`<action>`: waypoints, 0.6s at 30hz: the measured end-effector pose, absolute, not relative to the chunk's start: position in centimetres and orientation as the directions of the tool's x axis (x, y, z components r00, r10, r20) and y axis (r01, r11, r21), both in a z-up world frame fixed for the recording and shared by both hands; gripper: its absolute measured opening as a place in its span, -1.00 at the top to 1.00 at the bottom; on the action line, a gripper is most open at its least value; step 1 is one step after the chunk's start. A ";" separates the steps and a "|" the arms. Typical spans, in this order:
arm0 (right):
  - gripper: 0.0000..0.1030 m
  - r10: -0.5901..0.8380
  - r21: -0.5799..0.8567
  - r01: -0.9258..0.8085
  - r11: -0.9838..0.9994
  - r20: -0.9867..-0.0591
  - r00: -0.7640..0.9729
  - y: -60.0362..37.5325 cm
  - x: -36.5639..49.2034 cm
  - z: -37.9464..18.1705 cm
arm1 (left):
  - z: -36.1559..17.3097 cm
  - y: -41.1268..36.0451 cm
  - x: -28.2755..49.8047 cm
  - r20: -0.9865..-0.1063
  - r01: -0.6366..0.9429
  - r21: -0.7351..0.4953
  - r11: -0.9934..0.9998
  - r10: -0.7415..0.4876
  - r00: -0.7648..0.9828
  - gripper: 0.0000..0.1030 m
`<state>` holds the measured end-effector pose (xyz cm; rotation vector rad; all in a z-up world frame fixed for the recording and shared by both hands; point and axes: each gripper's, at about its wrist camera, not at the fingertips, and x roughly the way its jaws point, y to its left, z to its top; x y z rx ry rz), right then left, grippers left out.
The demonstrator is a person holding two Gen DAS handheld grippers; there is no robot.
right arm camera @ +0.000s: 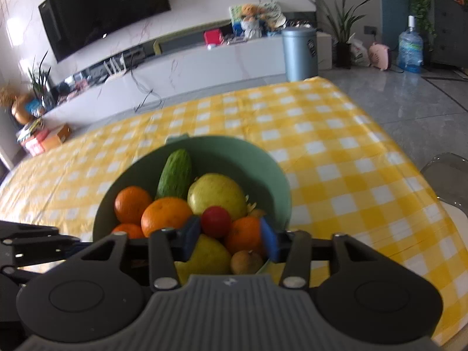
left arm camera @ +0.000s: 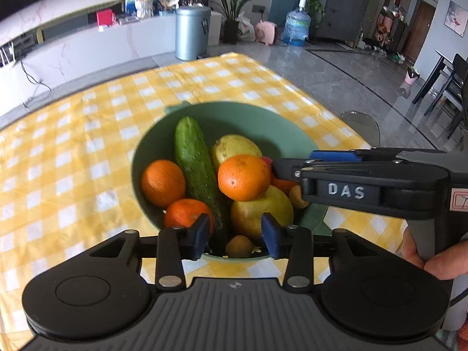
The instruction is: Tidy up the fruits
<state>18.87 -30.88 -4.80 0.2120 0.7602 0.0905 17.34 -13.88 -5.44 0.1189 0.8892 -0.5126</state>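
A green bowl (left arm camera: 248, 117) (right arm camera: 248, 158) on the yellow checked cloth holds a cucumber (left arm camera: 194, 158) (right arm camera: 175, 174), several oranges (left arm camera: 244, 177) (right arm camera: 165, 215), yellow pears (left arm camera: 234, 146) (right arm camera: 218, 194), a small red fruit (right arm camera: 216, 221) and a brown kiwi (left arm camera: 238, 246) (right arm camera: 245, 261). My left gripper (left arm camera: 236, 238) hangs over the bowl's near rim, open, with the cucumber's end and the kiwi showing in the gap, untouched. My right gripper (right arm camera: 231, 238) (left arm camera: 292, 162) comes in from the right over the fruit, also open, and its pads press on nothing.
The checked tablecloth (left arm camera: 73, 146) (right arm camera: 336, 146) spreads wide to the left of and behind the bowl. A clear chair back (left arm camera: 359, 122) (right arm camera: 447, 169) stands at the table's right edge. A person's hand (left arm camera: 433, 260) holds the right gripper's handle. A grey bin (left arm camera: 193, 32) stands on the floor beyond.
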 end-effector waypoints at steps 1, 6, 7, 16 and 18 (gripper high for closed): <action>-0.08 0.151 0.224 0.001 0.975 -0.662 0.734 -31.0 18.5 -4.5 | -5.1 -13.7 17.1 -0.761 0.472 -0.108 0.875 -0.379 0.527 0.05; -0.49 0.118 0.249 0.038 0.968 -0.581 0.805 -31.4 16.0 -2.4 | -2.7 -12.5 15.5 -0.715 0.450 -0.090 0.889 -0.372 0.592 0.00; -0.53 0.116 0.251 0.036 0.967 -0.565 0.817 -31.3 15.5 -1.9 | -2.2 -12.1 15.0 -0.702 0.441 -0.081 0.894 -0.365 0.612 -0.01; -0.90 0.105 0.210 -0.022 0.978 -0.390 0.915 -29.1 9.7 2.9 | 1.5 -8.7 11.2 -0.570 0.335 -0.075 0.939 -0.316 0.758 -0.23; -0.92 0.103 0.192 -0.033 0.981 -0.367 0.925 -28.4 8.5 3.6 | 1.8 -8.1 10.5 -0.561 0.305 -0.066 0.950 -0.288 0.776 -0.23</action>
